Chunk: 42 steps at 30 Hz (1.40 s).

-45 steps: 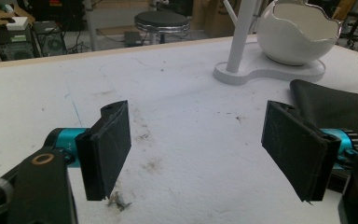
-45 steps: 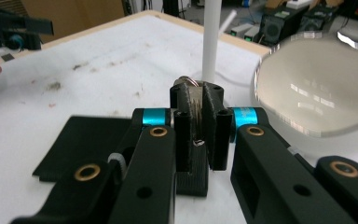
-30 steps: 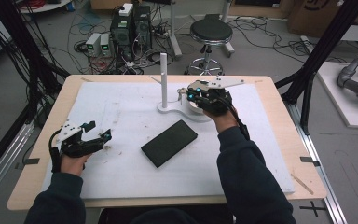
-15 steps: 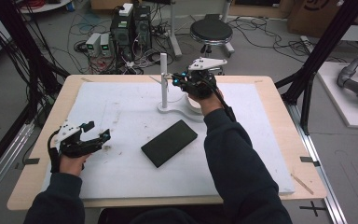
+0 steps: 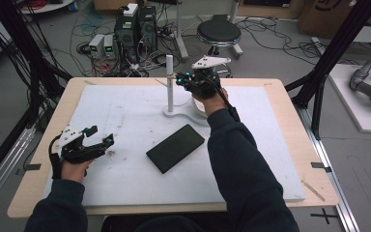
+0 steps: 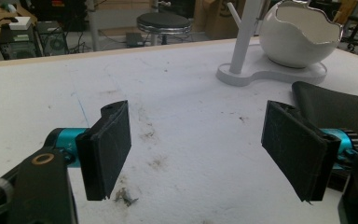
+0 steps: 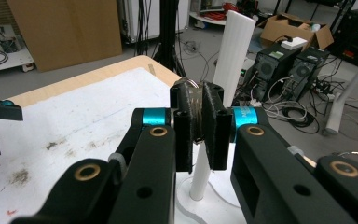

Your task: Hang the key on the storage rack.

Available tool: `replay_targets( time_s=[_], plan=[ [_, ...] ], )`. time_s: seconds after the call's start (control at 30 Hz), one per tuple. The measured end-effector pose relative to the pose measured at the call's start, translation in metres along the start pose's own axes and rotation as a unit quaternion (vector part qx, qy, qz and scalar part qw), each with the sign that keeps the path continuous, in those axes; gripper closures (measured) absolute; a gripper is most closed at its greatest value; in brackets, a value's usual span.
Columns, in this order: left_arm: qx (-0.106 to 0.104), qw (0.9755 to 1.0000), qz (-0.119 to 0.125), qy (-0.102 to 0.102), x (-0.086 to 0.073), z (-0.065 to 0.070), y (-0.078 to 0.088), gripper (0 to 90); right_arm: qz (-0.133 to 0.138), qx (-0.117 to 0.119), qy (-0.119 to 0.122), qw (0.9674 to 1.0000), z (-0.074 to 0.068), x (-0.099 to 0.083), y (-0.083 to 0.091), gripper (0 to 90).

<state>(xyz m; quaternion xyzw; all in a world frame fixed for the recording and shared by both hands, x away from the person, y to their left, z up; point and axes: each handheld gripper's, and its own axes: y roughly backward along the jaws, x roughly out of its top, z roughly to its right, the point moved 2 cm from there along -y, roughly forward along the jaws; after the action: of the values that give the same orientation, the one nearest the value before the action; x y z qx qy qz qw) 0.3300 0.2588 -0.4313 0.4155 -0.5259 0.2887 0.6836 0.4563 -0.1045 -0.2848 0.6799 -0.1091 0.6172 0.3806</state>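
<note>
Pinching: the right tongs point(image 5: 180, 78) are closed on a small silvery loop point(image 7: 191, 84). Only its top edge peeks above the pads, and what it is cannot be told.
Loop's place: it is held in the air over the far middle of the surface point(image 5: 290, 113), just beside the upper part of the white post point(image 5: 169, 77).
Post and tongs: in the right gripper view the white post point(image 7: 231, 51) rises just behind the clamped pads, slightly to their right. Whether the tips touch it cannot be told.
Left tongs: the left tongs point(image 5: 101, 137) are open, with the jaws wide apart over bare, stained white mat point(image 6: 182, 98). They hang low near the surface's left edge, well apart from the loop.
Stand: the post stands upright on a flat white base point(image 5: 176, 114) at the far middle of the mat. A white bowl point(image 6: 298, 39) with a jagged rim sits on the same base beside the post, under the right hand in the high view.
Between the two tongs: a flat black slab point(image 5: 175, 148) lies askew at the mat's centre, nearer the person than the stand. Its corner shows beyond the left tongs' right pad point(image 6: 298, 149).
Around the surface: a round stool point(image 5: 218, 33) and computer boxes point(image 5: 136, 26) stand on the floor past the far edge.
</note>
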Motion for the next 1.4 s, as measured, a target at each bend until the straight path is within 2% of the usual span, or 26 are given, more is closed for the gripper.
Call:
replay_targets(
  time_s=[0.27, 0.43, 0.47, 0.63, 0.77, 0.83, 0.93, 1.03, 1.1, 1.3, 1.33, 1.37, 1.4],
  plan=[
    [0.0, 1.0, 0.0, 0.0, 0.0, 0.0, 0.0, 24.0, -0.014, -0.011, 0.002, 0.9998, 0.001, 0.006, -0.006, 84.3],
    [-0.001, 1.0, -0.001, -0.002, 0.0, -0.001, 0.0, 24.0, -0.028, -0.018, -0.014, 0.9993, 0.004, 0.004, -0.009, 88.6],
    [0.0, 1.0, 0.0, -0.001, 0.0, -0.001, 0.001, 24.0, -0.028, -0.022, -0.014, 0.9992, 0.004, 0.003, -0.008, 82.4],
    [0.0, 1.0, -0.002, -0.002, 0.0, -0.001, 0.001, 24.0, -0.022, -0.028, -0.004, 0.9994, 0.004, 0.002, 0.0, 79.8],
    [-0.001, 1.0, 0.0, -0.002, 0.0, -0.001, 0.001, 24.0, -0.027, -0.036, 0.001, 0.999, 0.006, -0.006, 0.014, 69.4],
    [-0.001, 1.0, 0.0, -0.002, 0.0, 0.0, 0.001, 24.0, -0.03, -0.047, 0.004, 0.9984, 0.009, -0.015, 0.022, 59.2],
    [-0.001, 1.0, -0.001, -0.004, 0.0, 0.0, 0.001, 24.0, -0.043, -0.065, 0.026, 0.9966, 0.014, -0.034, 0.036, 51.2],
    [-0.003, 1.0, -0.001, -0.004, 0.0, 0.001, 0.0, 24.0, -0.06, -0.071, 0.03, 0.9952, 0.02, -0.056, 0.051, 42.8],
    [-0.004, 1.0, -0.003, -0.006, 0.0, 0.002, 0.0, 24.0, -0.076, -0.075, 0.022, 0.9941, 0.025, -0.073, 0.062, 37.3],
    [-0.007, 0.9999, -0.006, -0.007, -0.001, 0.005, -0.002, 24.0, -0.09, -0.075, 0.002, 0.9931, 0.028, -0.124, 0.091, 28.8],
    [-0.008, 0.9999, -0.006, -0.008, -0.001, 0.005, -0.002, 24.0, -0.092, -0.074, -0.004, 0.9931, 0.027, -0.133, 0.096, 27.5],
    [-0.01, 0.9999, -0.006, -0.007, -0.001, 0.005, -0.003, 24.0, -0.091, -0.072, -0.02, 0.9931, 0.026, -0.15, 0.101, 26.0],
    [-0.01, 0.9999, -0.005, -0.007, -0.001, 0.006, -0.003, 24.0, -0.091, -0.072, -0.02, 0.9931, 0.026, -0.15, 0.101, 26.0]
  ],
)
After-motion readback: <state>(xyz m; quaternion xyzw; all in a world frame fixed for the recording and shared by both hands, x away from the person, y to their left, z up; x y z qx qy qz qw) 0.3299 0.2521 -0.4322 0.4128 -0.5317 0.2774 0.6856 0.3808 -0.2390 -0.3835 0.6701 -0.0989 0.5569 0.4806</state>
